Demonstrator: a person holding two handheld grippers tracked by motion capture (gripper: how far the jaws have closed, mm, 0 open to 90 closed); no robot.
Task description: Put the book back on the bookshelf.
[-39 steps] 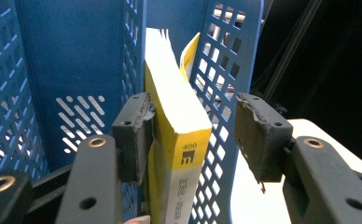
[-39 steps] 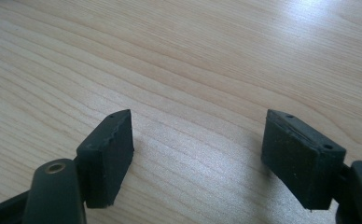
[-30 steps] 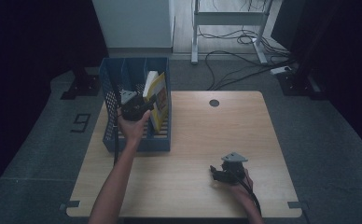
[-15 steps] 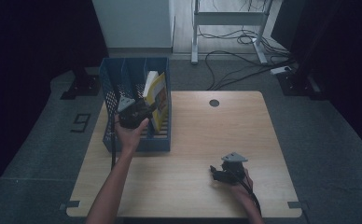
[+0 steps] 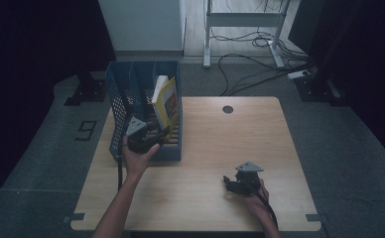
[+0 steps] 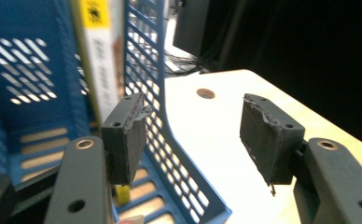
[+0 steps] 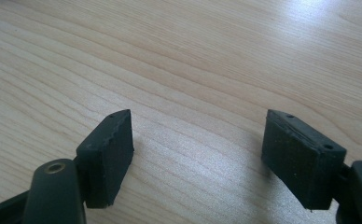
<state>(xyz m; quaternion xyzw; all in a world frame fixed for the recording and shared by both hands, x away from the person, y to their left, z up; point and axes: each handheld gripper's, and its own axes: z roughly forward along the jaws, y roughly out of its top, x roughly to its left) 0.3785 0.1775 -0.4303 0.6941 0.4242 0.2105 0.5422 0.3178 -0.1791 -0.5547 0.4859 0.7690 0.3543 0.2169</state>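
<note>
at the table's (image 5: 200, 148) left edge, the yellow book (image 5: 166, 101) stands in the blue file rack (image 5: 126, 89), seemingly done; left hand-held gripper (image 5: 153, 136), jaws just widening, empty beside it; right hand-held gripper (image 5: 228, 182) open on bare wood.

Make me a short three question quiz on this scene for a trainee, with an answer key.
1. True or false: the left gripper holds the yellow book.
2. What lies between the right gripper's jaws?
3. The book stands in which slot of the blue file rack: A left, B middle, C right?

Key:
1. False; its jaws stand open by the rack's front.
2. Nothing; bare wooden table.
3. C.
</note>
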